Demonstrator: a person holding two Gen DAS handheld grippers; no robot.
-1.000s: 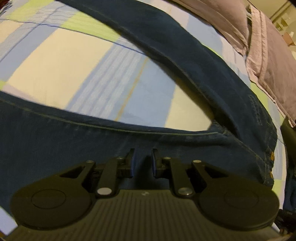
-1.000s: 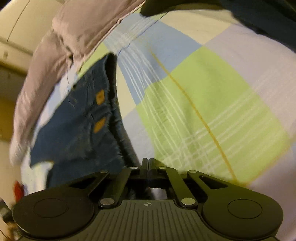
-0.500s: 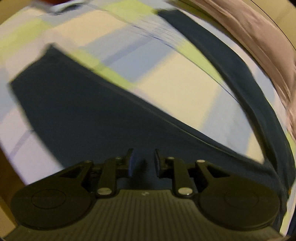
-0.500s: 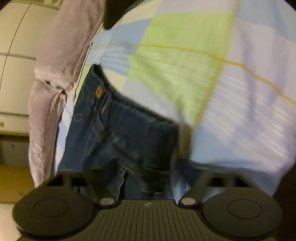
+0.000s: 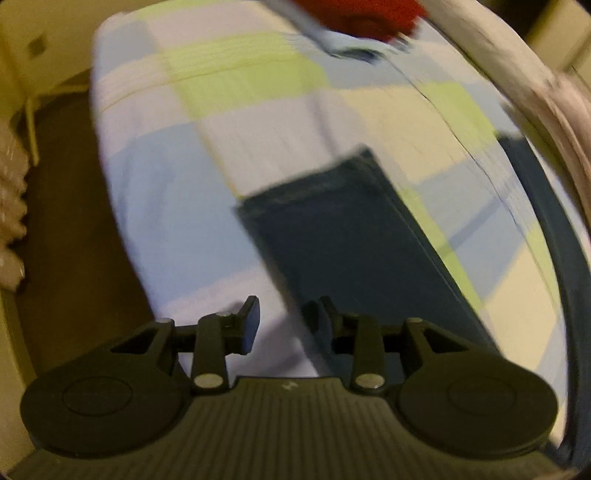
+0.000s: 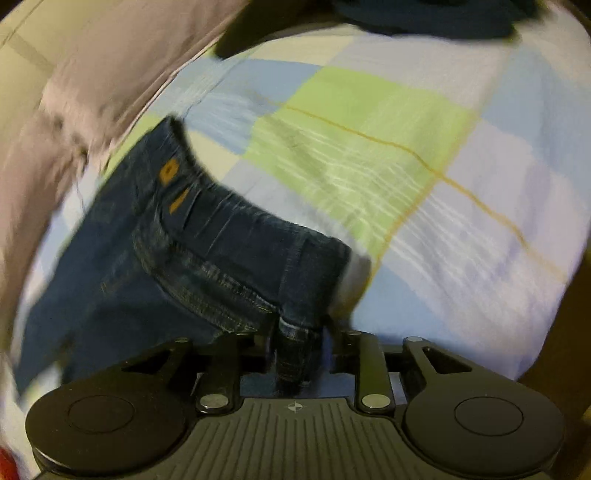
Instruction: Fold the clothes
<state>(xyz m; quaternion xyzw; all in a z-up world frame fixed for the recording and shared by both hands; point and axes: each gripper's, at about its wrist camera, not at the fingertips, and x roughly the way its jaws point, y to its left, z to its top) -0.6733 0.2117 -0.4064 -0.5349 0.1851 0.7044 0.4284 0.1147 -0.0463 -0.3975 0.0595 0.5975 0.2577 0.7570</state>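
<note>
Dark blue jeans lie on a checked bed sheet (image 5: 258, 110). In the left wrist view one leg (image 5: 343, 236) ends in a hem ahead of my left gripper (image 5: 286, 323). Its jaws are opening, with mostly sheet between them, and the leg's edge runs by the right finger (image 5: 321, 321). The other leg (image 5: 554, 229) curves along the right. In the right wrist view the waist (image 6: 221, 236), with its orange labels (image 6: 168, 171), bunches up into my right gripper (image 6: 299, 347). Those jaws are closing on a fold of the waistband.
The bed's corner and brown floor (image 5: 74, 221) are at the left. A red item (image 5: 369, 14) lies at the sheet's far end. A grey-pink blanket (image 6: 92, 55) runs beside the jeans. A dark garment (image 6: 424, 18) lies farther up the sheet (image 6: 369, 129).
My left gripper swept along the leg from its upper part to near the hem, and its fingers spread. My right gripper shifted onto the waist, opened, and now has the waistband between its fingers.
</note>
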